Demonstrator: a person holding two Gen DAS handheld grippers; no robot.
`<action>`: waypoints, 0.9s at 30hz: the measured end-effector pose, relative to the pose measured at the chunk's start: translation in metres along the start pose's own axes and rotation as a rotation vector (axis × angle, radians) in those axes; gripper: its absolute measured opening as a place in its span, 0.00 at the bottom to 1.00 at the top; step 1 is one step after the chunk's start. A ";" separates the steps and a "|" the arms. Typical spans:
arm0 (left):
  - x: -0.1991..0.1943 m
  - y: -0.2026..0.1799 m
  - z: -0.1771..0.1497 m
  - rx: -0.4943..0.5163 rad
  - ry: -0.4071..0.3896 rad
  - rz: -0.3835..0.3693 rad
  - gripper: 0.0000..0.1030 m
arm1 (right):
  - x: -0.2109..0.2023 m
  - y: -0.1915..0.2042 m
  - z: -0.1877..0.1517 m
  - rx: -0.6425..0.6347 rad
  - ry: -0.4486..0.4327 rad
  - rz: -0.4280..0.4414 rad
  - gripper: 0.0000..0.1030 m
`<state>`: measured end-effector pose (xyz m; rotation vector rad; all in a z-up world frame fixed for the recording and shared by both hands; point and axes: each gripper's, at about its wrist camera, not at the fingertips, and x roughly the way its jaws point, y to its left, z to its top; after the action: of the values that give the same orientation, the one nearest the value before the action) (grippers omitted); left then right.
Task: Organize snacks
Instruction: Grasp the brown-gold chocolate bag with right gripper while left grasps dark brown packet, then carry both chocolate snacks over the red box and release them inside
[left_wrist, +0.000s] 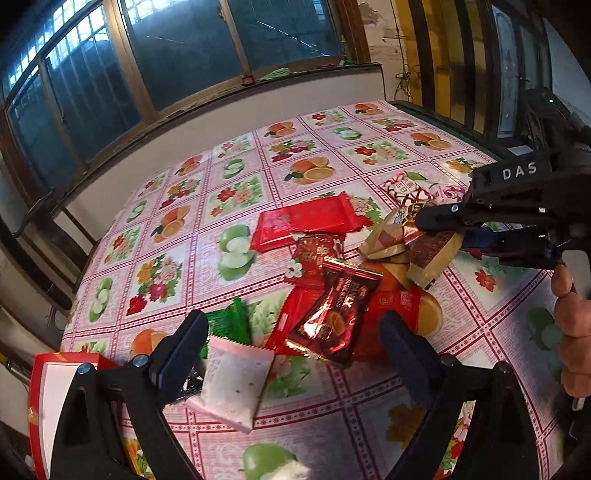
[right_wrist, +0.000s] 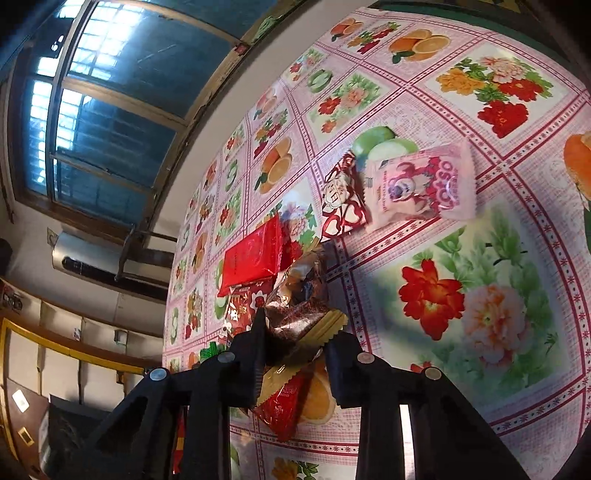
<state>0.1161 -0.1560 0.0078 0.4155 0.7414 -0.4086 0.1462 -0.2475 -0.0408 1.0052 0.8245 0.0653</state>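
Note:
A heap of snack packets lies on the flowered tablecloth (left_wrist: 295, 155). My right gripper (left_wrist: 439, 230) (right_wrist: 299, 354) comes in from the right and is shut on a brown and gold packet (left_wrist: 432, 258) (right_wrist: 299, 306) at the heap's far side. My left gripper (left_wrist: 295, 343) stands open over the near side. A dark red foil packet (left_wrist: 332, 314) lies between its fingertips, untouched. A pale pink packet (left_wrist: 232, 384) lies beside its left finger (left_wrist: 188, 343). A flat red packet (left_wrist: 306, 221) (right_wrist: 255, 258) sits behind the heap.
A heart-patterned packet (right_wrist: 341, 195) and a pink bear packet (right_wrist: 421, 184) lie apart beyond the heap. A green packet (left_wrist: 229, 325) sits at the heap's left. A red and white box (left_wrist: 48, 387) stands at the table's near left. A hand (left_wrist: 572, 314) holds the right gripper.

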 end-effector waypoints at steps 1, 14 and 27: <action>0.004 -0.001 0.002 0.001 0.002 -0.005 0.91 | -0.004 -0.005 0.004 0.024 -0.021 0.005 0.29; 0.043 -0.002 0.011 0.031 0.063 -0.131 0.65 | -0.028 -0.025 0.007 0.123 -0.096 0.061 0.29; 0.027 0.001 -0.004 -0.112 0.032 -0.205 0.27 | -0.024 -0.016 0.004 0.094 -0.103 0.065 0.29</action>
<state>0.1320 -0.1585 -0.0139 0.2422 0.8374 -0.5507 0.1269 -0.2691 -0.0381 1.1151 0.7055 0.0299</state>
